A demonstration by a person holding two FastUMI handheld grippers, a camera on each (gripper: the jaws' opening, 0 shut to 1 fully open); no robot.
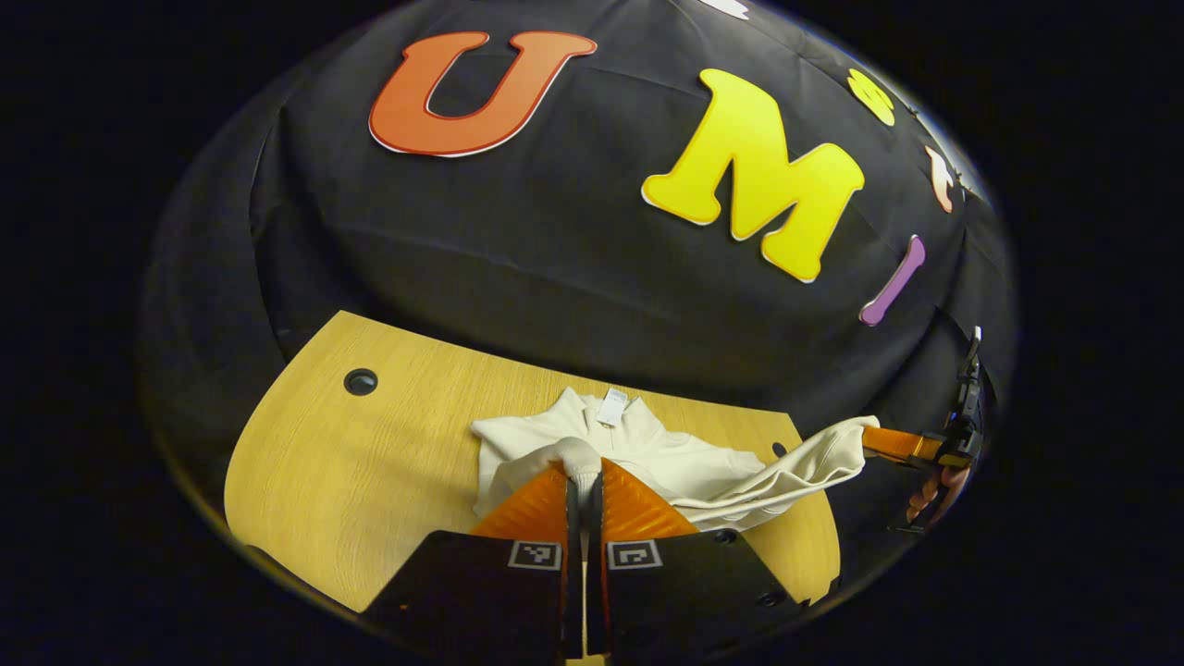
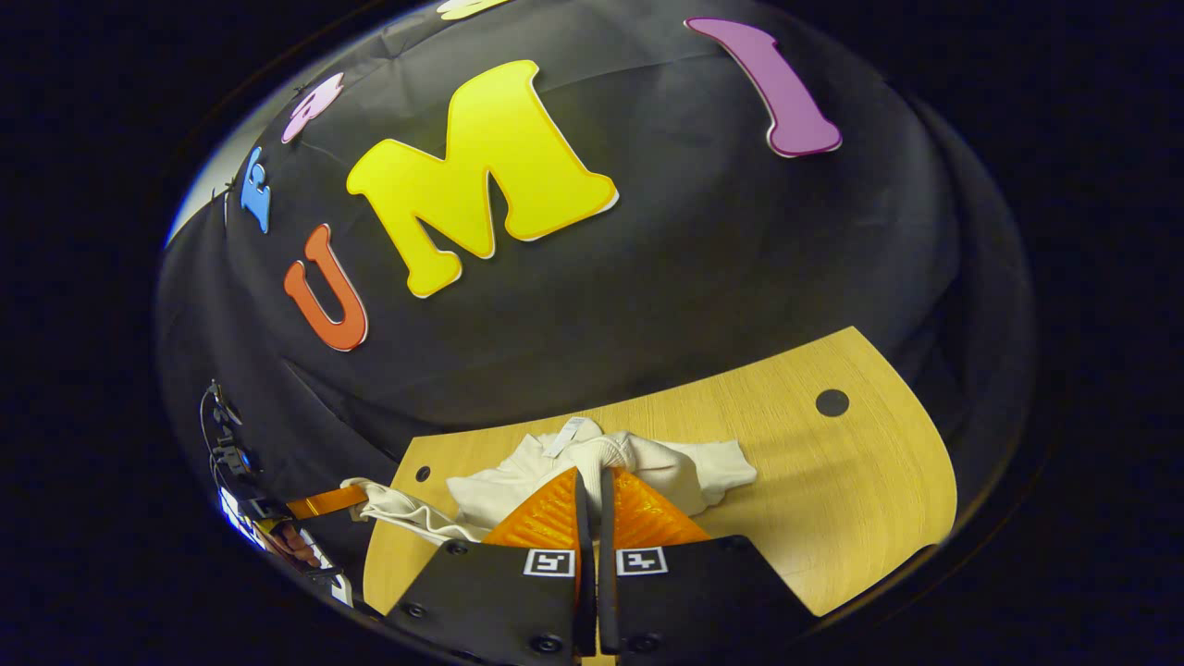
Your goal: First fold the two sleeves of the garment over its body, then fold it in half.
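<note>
A cream garment (image 1: 684, 458) lies crumpled on the wooden table (image 1: 370, 472), its white collar label (image 1: 611, 405) toward the wall. In the left gripper view, my left gripper (image 1: 583, 476) is shut on a ribbed cuff (image 1: 578, 455) over the garment's body. Far right there, my right gripper (image 1: 911, 447) pinches the other sleeve (image 1: 814, 458), pulled out past the table's edge. The right gripper view shows my right gripper (image 2: 592, 481) shut on a ribbed cuff (image 2: 601, 453) over the garment (image 2: 684, 476). My left gripper (image 2: 319, 504) shows far left, holding a stretched sleeve (image 2: 398, 507).
The table (image 2: 851, 499) has a round dark hole (image 1: 360, 381) near its far left corner and another hole (image 2: 832, 402) near its far right corner. Black cloth walls close in the back and sides. A hand (image 1: 934, 495) holds the far gripper.
</note>
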